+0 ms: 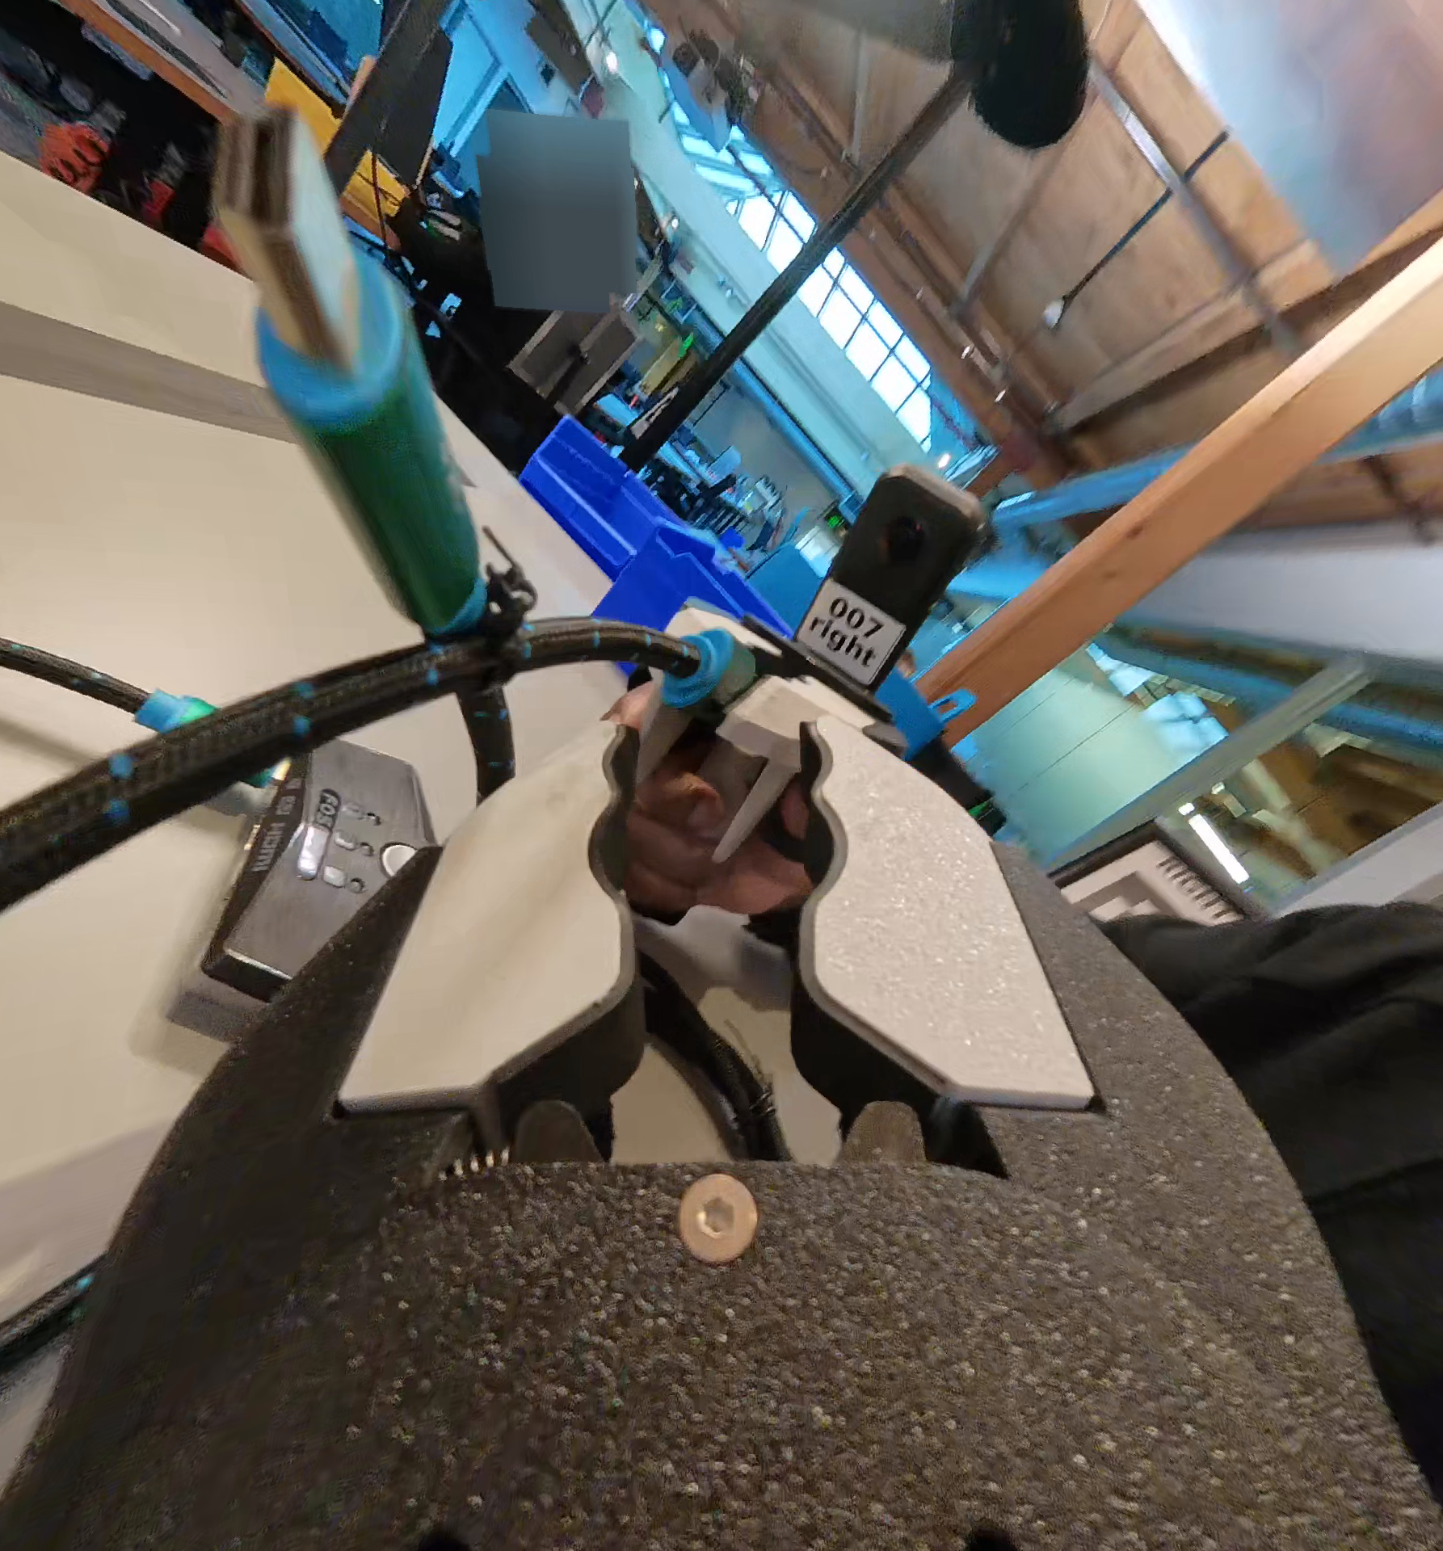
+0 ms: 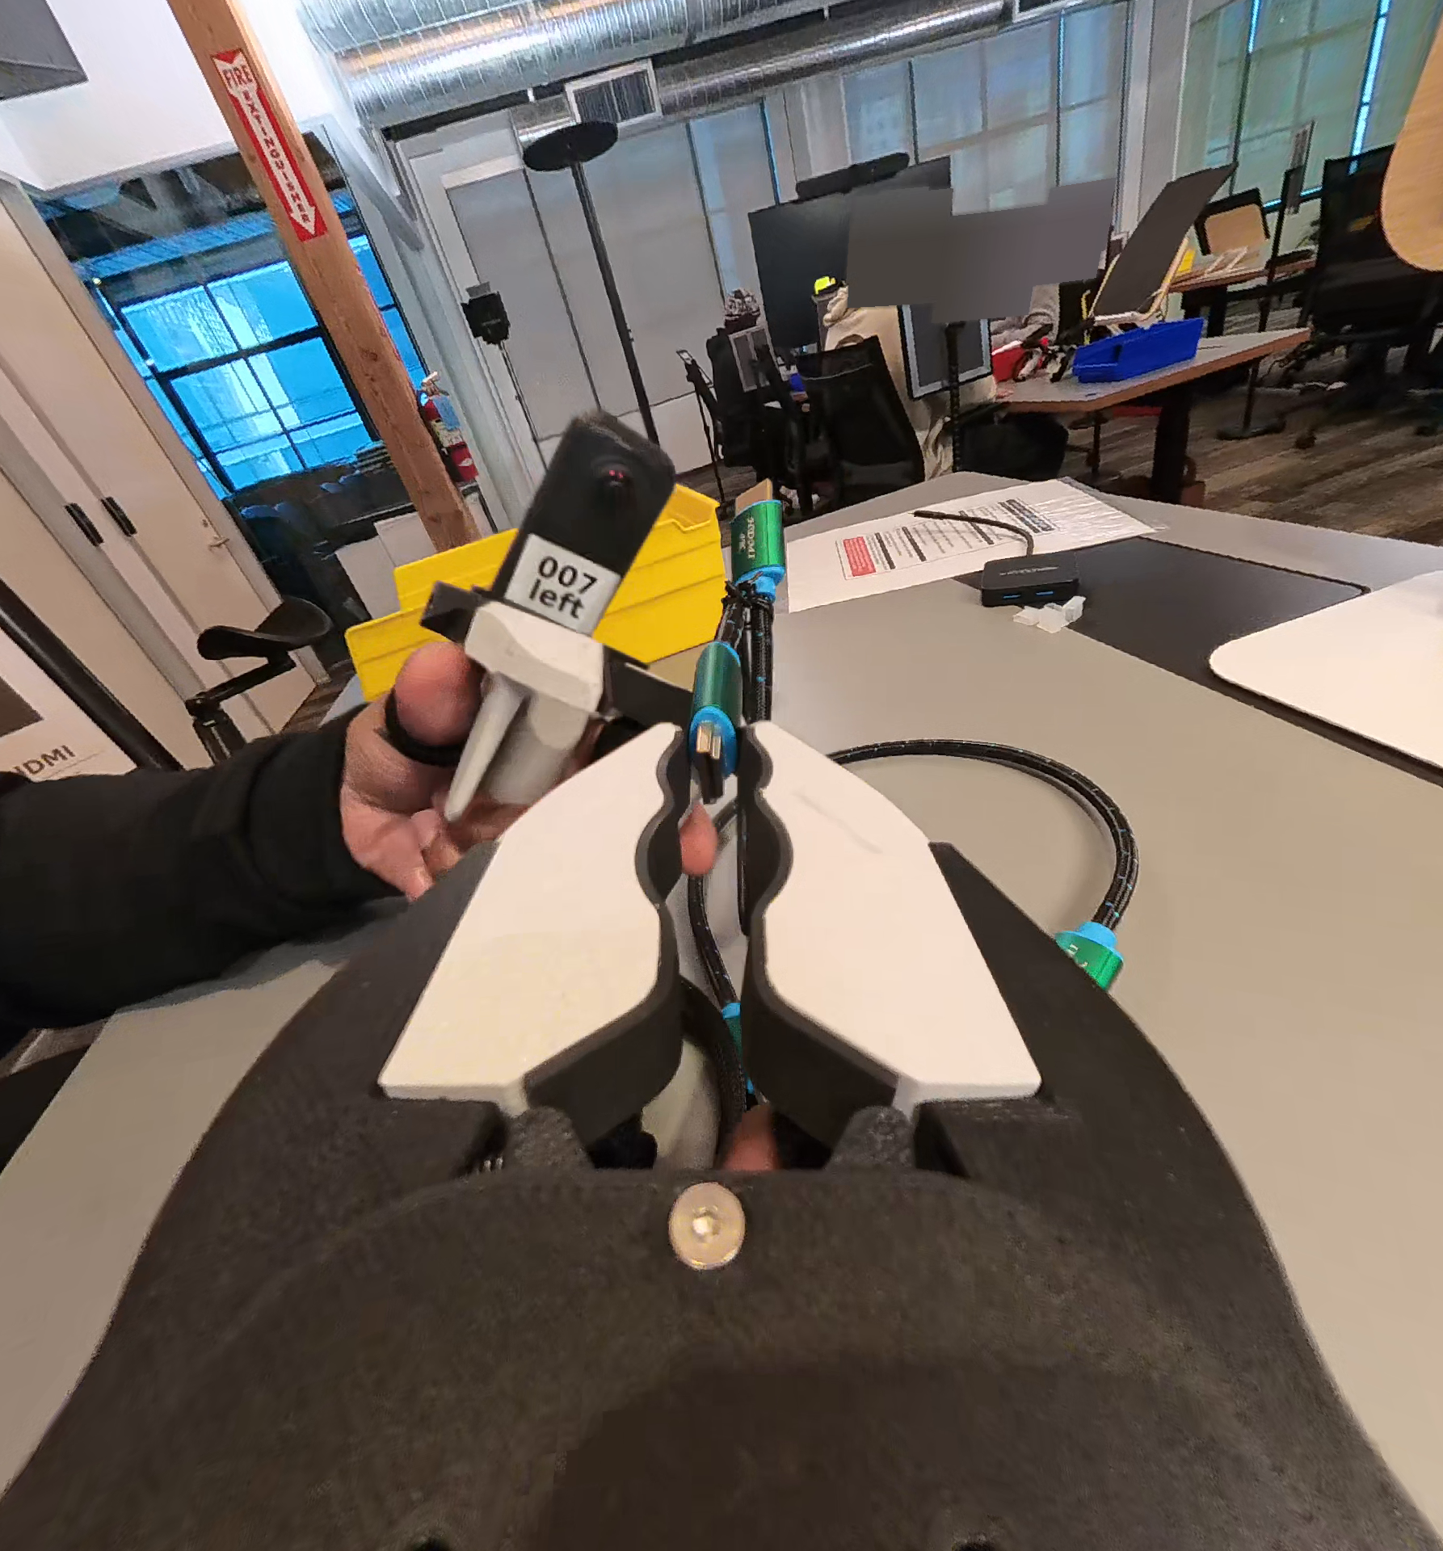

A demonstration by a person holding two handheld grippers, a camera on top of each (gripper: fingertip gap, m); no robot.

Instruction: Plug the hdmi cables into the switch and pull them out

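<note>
Green plug [image 2: 714, 738], centre frame, pinched in my right claw [image 2: 711, 780]; left claw [image 1: 714, 797] gapes empty. Switch [image 1: 324, 864], left of frame, has one plug seated; more remain.

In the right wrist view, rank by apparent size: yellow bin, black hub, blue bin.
1. Yellow bin, largest, though it sits nearer the camera and is partly hidden.
2. Blue bin and black hub look about alike; the blue bin is farther off, so no ranking.
</note>
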